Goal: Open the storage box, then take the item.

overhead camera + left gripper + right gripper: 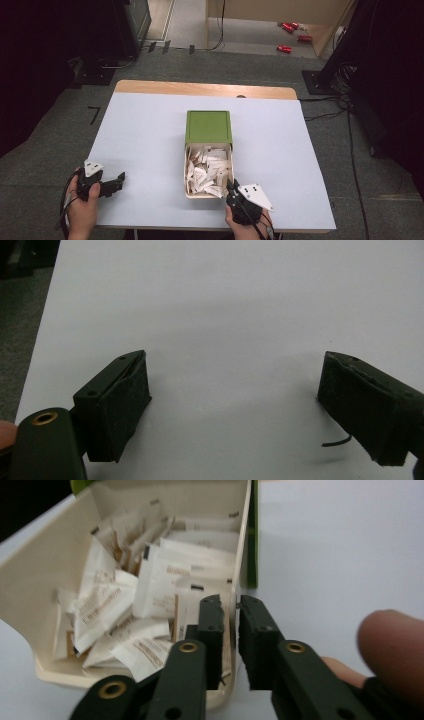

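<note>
Right gripper (230,605): jaws a narrow gap apart over the near right rim of the box, one jaw inside and one outside; a packet edge sits in the gap, can't tell if the pads press it. Seen from above, right gripper (231,186) sits at the box's near right corner. Left gripper (119,179): jaws released wide, nothing between, resting on bare table well left of the box; its own view shows both pads (116,410) spread over plain white surface.

Then by size: one table (150,145), white top with a wood strip at the far edge. One cream box (189,192) just ahead-left of the right gripper, one green lid (208,126) slid to its far end. Inside, a loose heap of white packets (160,580), brown print, too jumbled to count. Two hands, one per gripper.
</note>
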`<state>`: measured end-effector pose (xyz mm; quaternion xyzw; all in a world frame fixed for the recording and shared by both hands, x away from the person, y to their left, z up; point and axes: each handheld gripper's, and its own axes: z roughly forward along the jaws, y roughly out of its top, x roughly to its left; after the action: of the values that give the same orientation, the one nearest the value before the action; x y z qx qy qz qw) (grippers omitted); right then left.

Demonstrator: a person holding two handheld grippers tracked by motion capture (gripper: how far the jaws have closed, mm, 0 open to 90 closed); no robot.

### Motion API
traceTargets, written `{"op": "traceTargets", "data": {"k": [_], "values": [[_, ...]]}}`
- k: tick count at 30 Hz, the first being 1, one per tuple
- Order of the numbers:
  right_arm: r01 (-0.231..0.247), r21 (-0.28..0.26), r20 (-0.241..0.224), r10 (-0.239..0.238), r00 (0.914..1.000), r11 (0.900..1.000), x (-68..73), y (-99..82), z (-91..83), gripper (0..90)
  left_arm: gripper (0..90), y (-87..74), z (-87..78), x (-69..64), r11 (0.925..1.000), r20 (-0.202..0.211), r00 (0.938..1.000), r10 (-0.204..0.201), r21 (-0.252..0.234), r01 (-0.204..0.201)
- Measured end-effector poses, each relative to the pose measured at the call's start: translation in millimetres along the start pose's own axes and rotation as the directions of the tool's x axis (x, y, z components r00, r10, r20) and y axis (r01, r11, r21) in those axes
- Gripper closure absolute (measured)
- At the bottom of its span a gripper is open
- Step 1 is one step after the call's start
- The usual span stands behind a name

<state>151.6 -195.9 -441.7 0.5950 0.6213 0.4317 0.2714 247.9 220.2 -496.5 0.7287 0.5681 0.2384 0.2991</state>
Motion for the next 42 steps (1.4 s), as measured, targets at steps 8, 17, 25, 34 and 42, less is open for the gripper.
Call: {"op": "traceTargets", "data": {"k": [8,17,25,34,42], "values": [[0.023,-0.059,-0.020,-0.024,0.9995,0.9980,4.5,15.5,-5.8,69.1,13.6,0.2,0.0,0.1,1.0000,0.001,1.0000,0.001,0.003,-0.001],[0.035,-0.094,-0.043,-0.039,0.9983,0.9950,10.4,27.9,-9.9,68.4,13.6,0.0,0.0,0.0,1.0000,0.000,1.0000,0.000,0.000,0.000],[0.055,-0.074,-0.075,-0.061,0.9953,0.9957,21.8,27.9,-2.7,68.7,13.7,0.0,0.0,0.0,1.0000,0.000,1.0000,0.000,0.000,0.000],[0.077,-0.025,-0.090,-0.078,0.9929,0.9968,31.7,21.0,14.9,70.5,13.7,-0.1,0.0,0.1,1.0000,0.001,1.0000,-0.001,-0.001,0.001],[0.118,-0.012,-0.066,-0.119,0.9907,0.9929,44.9,13.9,27.2,68.9,13.7,0.1,0.0,0.2,1.0000,0.001,1.0000,0.001,0.002,-0.001]]}}
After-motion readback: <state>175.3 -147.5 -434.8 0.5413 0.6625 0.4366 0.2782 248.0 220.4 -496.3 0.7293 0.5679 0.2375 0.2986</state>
